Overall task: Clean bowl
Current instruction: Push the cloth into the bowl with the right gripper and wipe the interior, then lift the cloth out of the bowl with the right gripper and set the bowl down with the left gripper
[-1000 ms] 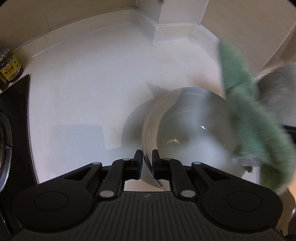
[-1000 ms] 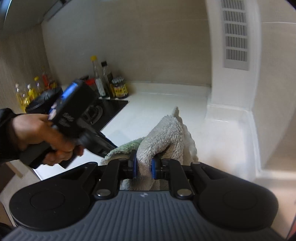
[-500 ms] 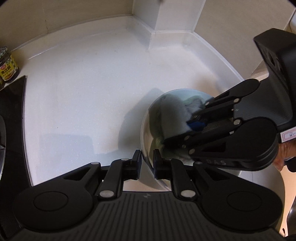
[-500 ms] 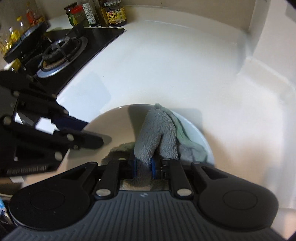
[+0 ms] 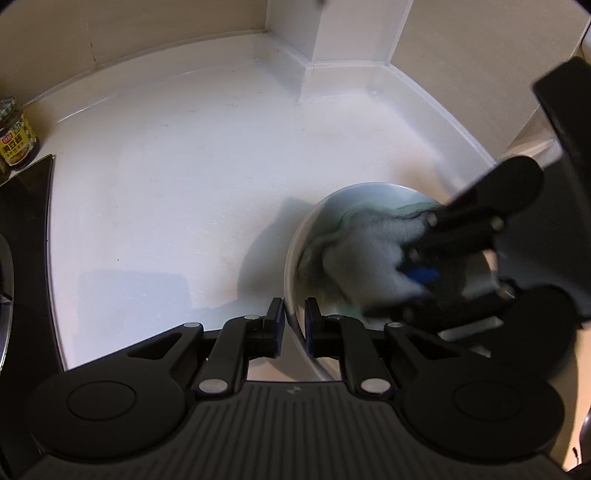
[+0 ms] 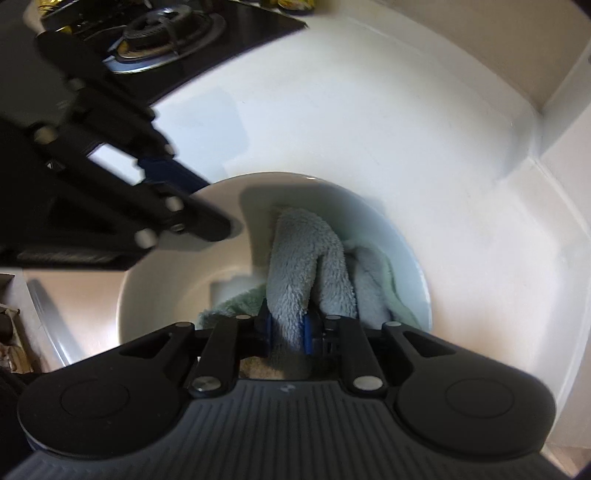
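**Cloth pressed into a bowl held by its rim**

The white bowl [image 6: 177, 280] sits on the counter [image 5: 177, 192], lower right in the left wrist view and centre in the right wrist view. The left tongs [image 5: 294, 325] straddle its near rim, one pad inside and one outside; the jaws are closing on that rim. The right tongs [image 6: 287, 334] stand narrow, clamped on a fold of fluffy grey-and-green cloth [image 6: 306, 266] that fills the bowl's right half and lies against its inner wall.

In the left wrist view the right tool's black body covers most of the bowl's far side. In the right wrist view the left tool crosses the upper left and hides the bowl's left rim.

A black gas hob [image 6: 159, 33] with its burner lies at the upper left of the right wrist view. A jar with a yellow label [image 5: 16, 138] stands at the left edge of the left wrist view, beside the hob's corner. The counter is glossy white, with a raised lip meeting beige walls and a boxed white corner column [image 5: 332, 33].
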Tool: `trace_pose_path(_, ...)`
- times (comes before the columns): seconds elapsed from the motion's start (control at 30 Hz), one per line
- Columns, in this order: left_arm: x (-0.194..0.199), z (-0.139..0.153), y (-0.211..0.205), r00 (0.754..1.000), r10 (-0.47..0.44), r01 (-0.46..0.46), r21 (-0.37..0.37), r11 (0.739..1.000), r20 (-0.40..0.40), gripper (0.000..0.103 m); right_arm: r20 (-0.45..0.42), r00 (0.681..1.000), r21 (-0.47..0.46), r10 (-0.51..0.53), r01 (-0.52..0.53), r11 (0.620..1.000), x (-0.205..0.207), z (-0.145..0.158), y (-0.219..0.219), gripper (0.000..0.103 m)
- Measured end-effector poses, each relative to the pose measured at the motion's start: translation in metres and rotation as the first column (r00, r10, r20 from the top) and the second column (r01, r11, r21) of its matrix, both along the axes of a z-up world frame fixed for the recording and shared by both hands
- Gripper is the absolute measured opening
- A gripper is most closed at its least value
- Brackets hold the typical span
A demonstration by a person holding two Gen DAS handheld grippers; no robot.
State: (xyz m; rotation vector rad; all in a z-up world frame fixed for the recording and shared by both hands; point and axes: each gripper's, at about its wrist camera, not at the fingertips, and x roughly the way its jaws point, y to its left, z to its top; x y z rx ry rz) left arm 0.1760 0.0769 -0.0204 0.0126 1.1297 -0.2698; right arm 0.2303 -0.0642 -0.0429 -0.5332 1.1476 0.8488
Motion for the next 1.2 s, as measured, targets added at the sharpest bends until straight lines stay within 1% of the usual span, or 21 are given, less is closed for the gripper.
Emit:
trace_pose_path(0.03, 0.002, -0.002, -0.001, 1.0, 0.004, -0.004, 0.0, 1.0, -0.003, 0.011, -0.041, 0.999, 0.019, 0.015, -0.015, 1.0, -0.002, 0.001, -0.003, 0.013)
trace_pose_path(0.07, 0.004, -0.004, -0.002, 1.0, 0.008, -0.008, 0.001, 1.0, -0.005, 0.011, -0.057, 0.998, 0.024, 0.025, -0.023, 0.999, -0.003, 0.002, -0.005, 0.012)
trace_pose_path(0.1, 0.007, -0.005, -0.004, 1.0, 0.009, -0.009, 0.007, 1.0, -0.004, 0.011, -0.026, 1.0, 0.015, 0.011, -0.011, 1.0, -0.006, 0.008, -0.011, 0.012)
trace_pose_path(0.17, 0.011, -0.005, -0.007, 1.0, 0.013, -0.013, 0.016, 1.0, -0.003, 0.01, 0.02, 0.999, 0.039, -0.032, 0.031, 0.999, -0.007, 0.023, -0.023, 0.012)
trace_pose_path(0.23, 0.014, -0.002, -0.009, 1.0, 0.02, -0.02, 0.022, 1.0, 0.0, 0.01, 0.046, 0.995, 0.131, -0.091, 0.084, 0.988, -0.012, 0.048, -0.042, 0.012)
trace_pose_path(0.27, 0.012, 0.002, -0.012, 1.0, 0.023, -0.023, 0.022, 0.999, 0.007, 0.01, 0.056, 0.991, 0.18, -0.123, 0.111, 0.977, -0.014, 0.061, -0.053, 0.012)
trace_pose_path(0.3, 0.012, 0.005, -0.013, 1.0, 0.027, -0.027, 0.022, 0.999, 0.011, 0.01, 0.089, 0.983, 0.234, -0.16, 0.136, 0.963, -0.022, 0.081, -0.067, 0.012)
trace_pose_path(0.37, 0.012, 0.012, -0.013, 0.999, 0.032, -0.033, 0.021, 0.999, 0.036, 0.01, 0.143, 0.971, 0.273, -0.194, 0.15, 0.95, -0.033, 0.102, -0.081, 0.012)
trace_pose_path(0.43, 0.01, 0.021, -0.013, 0.997, 0.043, -0.044, 0.018, 0.999, 0.071, 0.01, 0.241, 0.936, 0.319, -0.258, 0.174, 0.931, -0.055, 0.134, -0.102, 0.012)
trace_pose_path(0.47, 0.009, 0.026, -0.013, 0.995, 0.048, -0.049, 0.017, 0.999, 0.088, 0.01, 0.261, 0.927, 0.328, -0.271, 0.179, 0.928, -0.063, 0.143, -0.111, 0.012)
trace_pose_path(0.57, 0.003, 0.035, -0.014, 0.987, 0.078, -0.082, 0.019, 0.996, 0.139, 0.01, 0.365, 0.87, 0.335, -0.332, 0.21, 0.918, -0.094, 0.163, -0.132, 0.012)
trace_pose_path(0.63, 0.0, 0.036, -0.016, 0.982, 0.099, -0.105, 0.025, 0.994, 0.163, 0.01, 0.401, 0.828, 0.328, -0.392, 0.269, 0.905, -0.108, 0.161, -0.144, 0.012)
trace_pose_path(0.67, -0.002, 0.036, -0.018, 0.979, 0.107, -0.114, 0.029, 0.993, 0.173, 0.01, 0.396, 0.811, 0.33, -0.431, 0.312, 0.891, -0.112, 0.152, -0.152, 0.012)
trace_pose_path(0.8, -0.007, 0.028, -0.029, 0.971, 0.128, -0.143, 0.06, 0.988, 0.201, 0.01, 0.345, 0.77, 0.29, -0.537, 0.456, 0.841, -0.113, 0.105, -0.161, 0.012)
trace_pose_path(0.83, -0.004, 0.023, -0.032, 0.971, 0.134, -0.147, 0.057, 0.987, 0.197, 0.01, 0.297, 0.764, 0.285, -0.573, 0.501, 0.817, -0.111, 0.086, -0.166, 0.012)
trace_pose_path(0.9, 0.001, 0.015, -0.037, 0.971, 0.144, -0.157, 0.052, 0.986, 0.191, 0.01, 0.249, 0.765, 0.26, -0.594, 0.538, 0.802, -0.11, 0.056, -0.168, 0.012)
trace_pose_path(0.93, -0.01, 0.017, -0.035, 0.971, 0.146, -0.158, 0.053, 0.986, 0.191, 0.01, 0.236, 0.767, 0.249, -0.596, 0.546, 0.8, -0.112, 0.045, -0.167, 0.012)
trace_pose_path(0.97, -0.013, 0.011, -0.033, 0.97, 0.15, -0.164, 0.058, 0.985, 0.191, 0.01, 0.215, 0.773, 0.253, -0.597, 0.547, 0.798, -0.114, 0.033, -0.168, 0.013)
trace_pose_path(1.03, -0.018, 0.011, -0.04, 0.97, 0.156, -0.171, 0.069, 0.983, 0.189, 0.01, 0.184, 0.78, 0.257, -0.598, 0.55, 0.795, -0.116, 0.016, -0.17, 0.014)
trace_pose_path(1.13, -0.018, 0.01, -0.05, 0.967, 0.173, -0.19, 0.078, 0.979, 0.184, 0.01, 0.172, 0.774, 0.272, -0.609, 0.557, 0.785, -0.123, 0.006, -0.167, 0.022)
trace_pose_path(1.2, -0.017, 0.009, -0.055, 0.965, 0.191, -0.208, 0.08, 0.975, 0.179, 0.01, 0.19, 0.765, 0.29, -0.615, 0.555, 0.78, -0.134, 0.007, -0.171, 0.022)
